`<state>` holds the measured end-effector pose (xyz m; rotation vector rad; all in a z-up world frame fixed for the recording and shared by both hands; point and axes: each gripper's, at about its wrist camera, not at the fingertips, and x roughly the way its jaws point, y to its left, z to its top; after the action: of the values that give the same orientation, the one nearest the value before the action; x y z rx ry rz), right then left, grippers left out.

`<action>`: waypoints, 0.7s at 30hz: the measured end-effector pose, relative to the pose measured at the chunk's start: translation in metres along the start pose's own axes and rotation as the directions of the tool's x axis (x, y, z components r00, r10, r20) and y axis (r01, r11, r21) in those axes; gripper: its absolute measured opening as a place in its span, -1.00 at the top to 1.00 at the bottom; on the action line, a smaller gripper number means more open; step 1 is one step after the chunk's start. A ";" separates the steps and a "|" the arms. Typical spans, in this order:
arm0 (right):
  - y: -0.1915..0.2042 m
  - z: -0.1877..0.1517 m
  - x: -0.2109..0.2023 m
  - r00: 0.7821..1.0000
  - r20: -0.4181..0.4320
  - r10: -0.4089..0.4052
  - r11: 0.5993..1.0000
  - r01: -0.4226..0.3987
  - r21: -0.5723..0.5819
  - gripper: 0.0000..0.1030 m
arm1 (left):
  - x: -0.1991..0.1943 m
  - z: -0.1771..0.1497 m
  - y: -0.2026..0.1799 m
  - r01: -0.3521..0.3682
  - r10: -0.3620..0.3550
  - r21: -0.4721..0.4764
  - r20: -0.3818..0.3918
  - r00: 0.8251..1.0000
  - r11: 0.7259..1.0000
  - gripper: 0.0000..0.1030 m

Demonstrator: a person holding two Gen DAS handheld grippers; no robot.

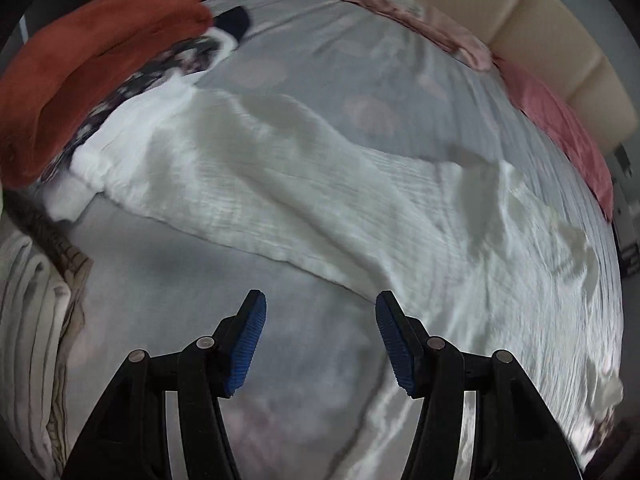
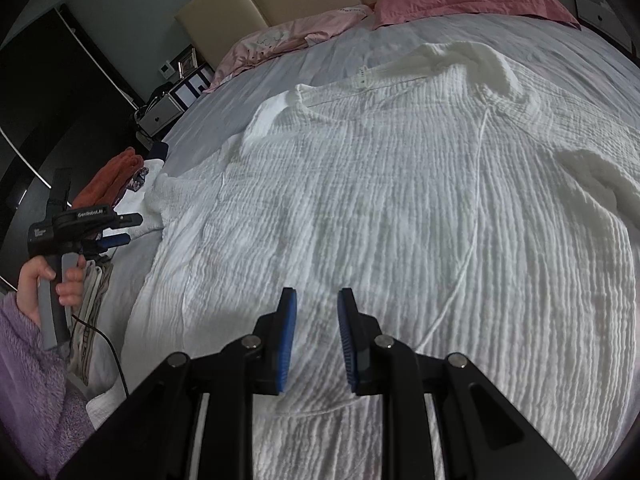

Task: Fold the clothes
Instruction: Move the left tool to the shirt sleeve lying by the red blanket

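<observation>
Crinkled white cotton shirt (image 2: 380,208) spread flat on grey-sheeted bed (image 2: 224,92), suiting folding; left gripper (image 1: 318,338) wide, empty; right gripper (image 2: 316,338) narrowly parted, empty.

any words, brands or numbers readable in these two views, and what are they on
"GenRoboLAI", as best it reads: white print on the black body of the left gripper, seen in the right wrist view.
Neck tag of the white garment: marks too small to read.
Print on the pale pink pillowcase: too blurred.
Left wrist view: none.
</observation>
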<state>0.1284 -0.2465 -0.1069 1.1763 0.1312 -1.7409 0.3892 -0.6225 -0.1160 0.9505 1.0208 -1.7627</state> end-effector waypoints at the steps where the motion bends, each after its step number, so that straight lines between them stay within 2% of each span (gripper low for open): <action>1: 0.003 -0.001 0.002 1.000 -0.004 -0.001 1.000 0.001 -0.013 0.59 | 0.002 0.006 0.014 -0.001 0.001 -0.059 0.001 1.000 0.998 -0.14; 5: 0.014 -0.004 0.007 1.000 -0.010 -0.006 0.998 0.005 -0.069 0.59 | 0.008 0.020 0.064 0.004 -0.002 -0.280 0.007 1.000 0.960 -0.14; 10: 0.018 -0.006 0.012 1.000 -0.021 -0.010 0.995 0.008 -0.099 0.59 | 0.017 0.025 0.102 0.035 0.003 -0.450 0.084 0.996 0.892 -0.14; 12: 0.016 -0.007 0.014 0.999 -0.031 -0.014 0.995 0.011 -0.096 0.59 | 0.019 0.027 0.110 0.055 0.006 -0.481 0.123 0.992 0.875 -0.14; 16: 0.012 -0.007 0.019 0.999 -0.046 -0.011 0.996 0.007 -0.084 0.59 | 0.020 0.025 0.114 0.082 0.004 -0.485 0.175 0.985 0.871 -0.13; 17: 0.011 -0.007 0.020 0.999 -0.047 -0.008 0.997 0.005 -0.082 0.59 | 0.020 0.024 0.115 0.089 0.004 -0.484 0.187 0.982 0.870 -0.06; 18: 0.011 -0.007 0.021 0.999 -0.049 -0.006 0.997 0.002 -0.081 0.59 | 0.020 0.024 0.116 0.096 0.003 -0.484 0.199 0.980 0.870 0.18; 21: 0.010 -0.006 0.021 0.999 -0.050 0.010 0.997 -0.014 -0.074 0.59 | 0.020 0.022 0.118 0.115 0.001 -0.481 0.236 0.972 0.869 0.54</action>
<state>0.1394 -0.2616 -0.1218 1.1639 0.2169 -1.6827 0.4876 -0.6827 -0.1551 0.3875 1.2716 -1.5023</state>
